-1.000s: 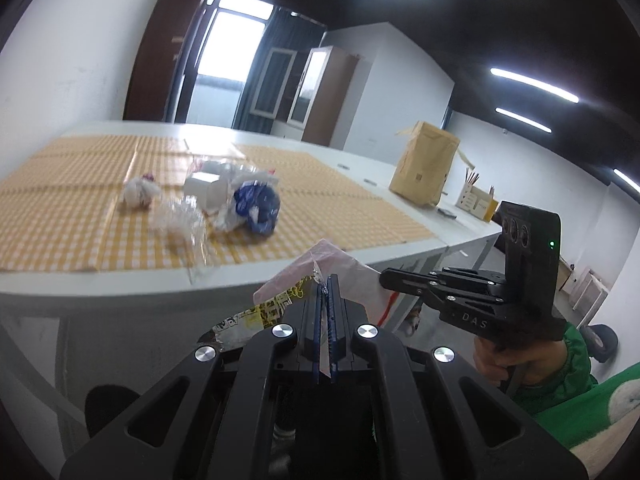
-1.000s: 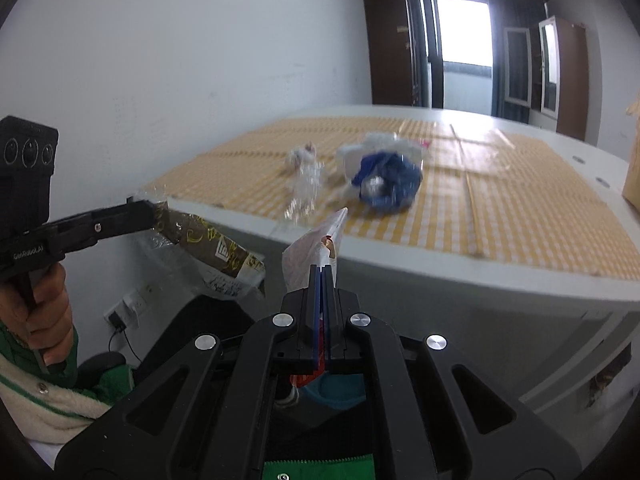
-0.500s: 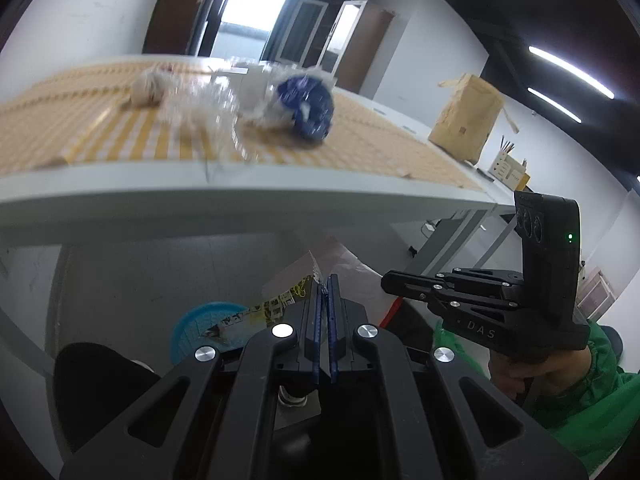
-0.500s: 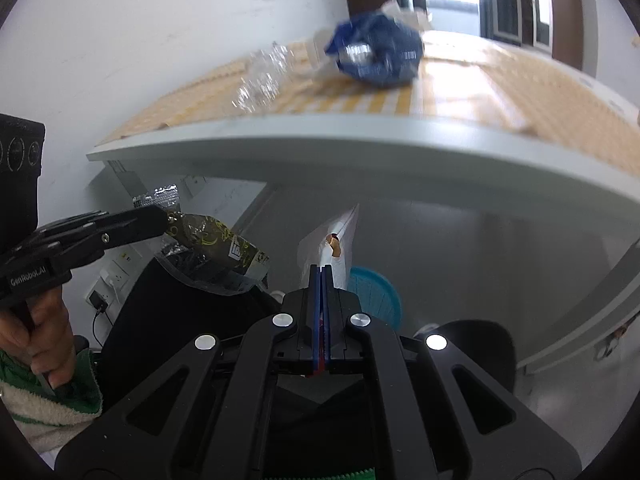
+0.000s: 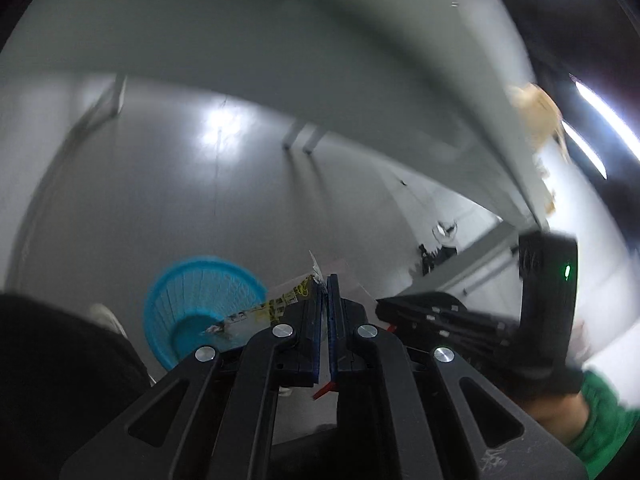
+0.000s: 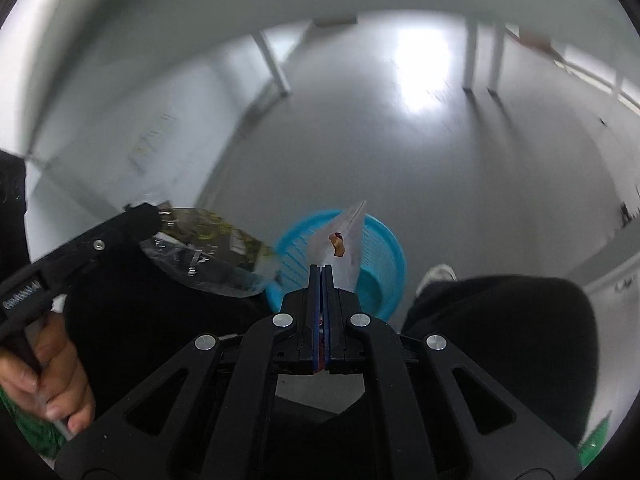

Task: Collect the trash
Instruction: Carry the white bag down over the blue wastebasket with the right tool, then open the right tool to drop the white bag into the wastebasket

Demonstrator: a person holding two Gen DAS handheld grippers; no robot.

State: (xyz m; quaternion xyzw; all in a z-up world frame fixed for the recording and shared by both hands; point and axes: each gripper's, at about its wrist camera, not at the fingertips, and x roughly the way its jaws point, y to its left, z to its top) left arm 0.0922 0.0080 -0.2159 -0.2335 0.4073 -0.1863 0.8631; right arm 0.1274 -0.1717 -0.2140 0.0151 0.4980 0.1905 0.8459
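Note:
My left gripper (image 5: 324, 280) is shut on a crinkled wrapper with yellow print (image 5: 276, 305); in the right wrist view the same wrapper (image 6: 208, 254) hangs from that gripper (image 6: 154, 216). My right gripper (image 6: 320, 268) is shut on a whitish plastic bag (image 6: 345, 240) with a small orange-brown scrap on it. Below both stands a blue plastic basket (image 5: 188, 300), seen again in the right wrist view as the blue basket (image 6: 384, 268) right under the bag. The right gripper (image 5: 384, 306) also shows in the left wrist view, its tips hidden behind my left fingers.
The white table's underside (image 5: 320, 60) stretches overhead, with table legs (image 6: 276, 64) on the grey floor (image 5: 200, 200). The person's dark-clad knees (image 6: 500, 340) flank the basket, and a white shoe (image 6: 436, 274) rests beside it. A hand (image 6: 48, 376) and green sleeve (image 5: 600, 412) hold the grippers.
Both grippers have dropped from table height to below the tabletop, each still clamped on its trash. The checked cloth and the litter on it left the view; the blue basket came in underneath.

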